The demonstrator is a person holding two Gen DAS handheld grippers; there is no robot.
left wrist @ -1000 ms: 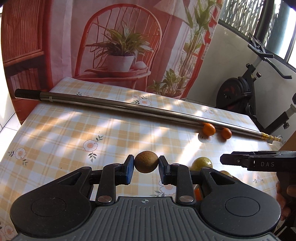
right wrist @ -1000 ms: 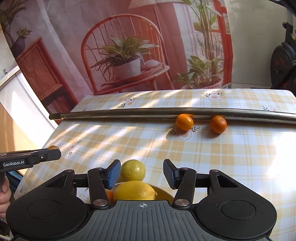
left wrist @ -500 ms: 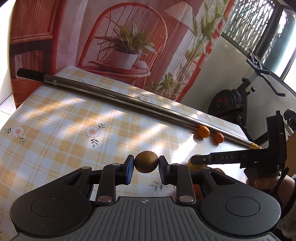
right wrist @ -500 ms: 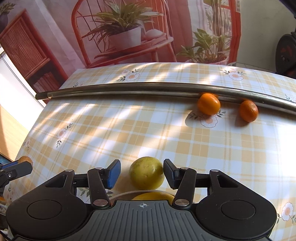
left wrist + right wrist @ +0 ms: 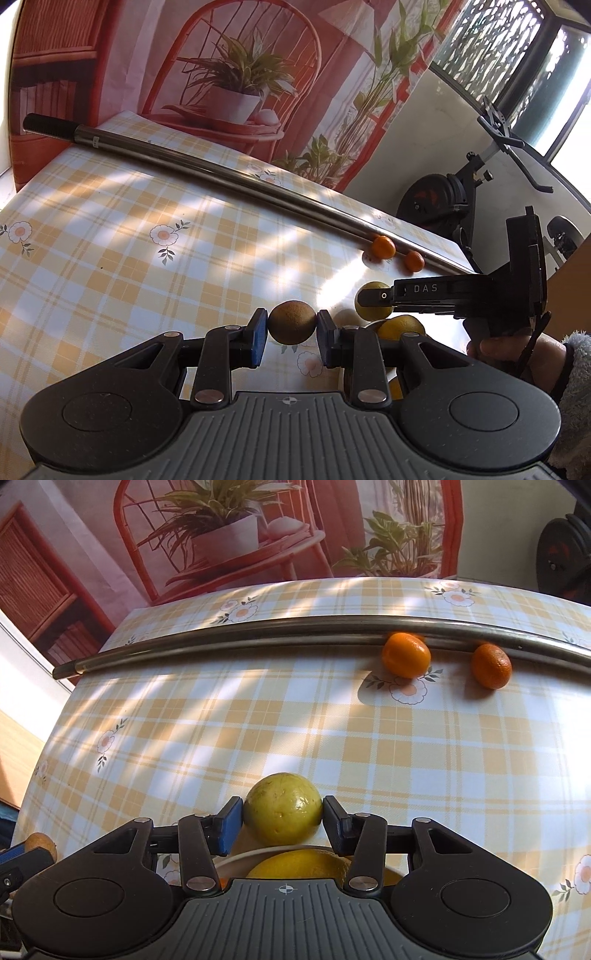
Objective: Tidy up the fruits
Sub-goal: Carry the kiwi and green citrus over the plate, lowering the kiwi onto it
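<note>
Left gripper (image 5: 291, 328): I hold the brown fruit (image 5: 291, 327), frame centre.
Right gripper (image 5: 283, 821): my jaws just closed onto the green fruit (image 5: 282, 814), lower centre.
Bowl (image 5: 240, 860): mostly hidden; yellow fruit (image 5: 299, 864) cut off.

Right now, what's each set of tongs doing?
Left tongs: shut on the brown fruit.
Right tongs: just closed onto the yellow-green fruit, pads touching it.

Two oranges (image 5: 406, 655) lie touching the near side of a rod (image 5: 258, 635) lying across the far table (image 5: 221, 720).
</note>
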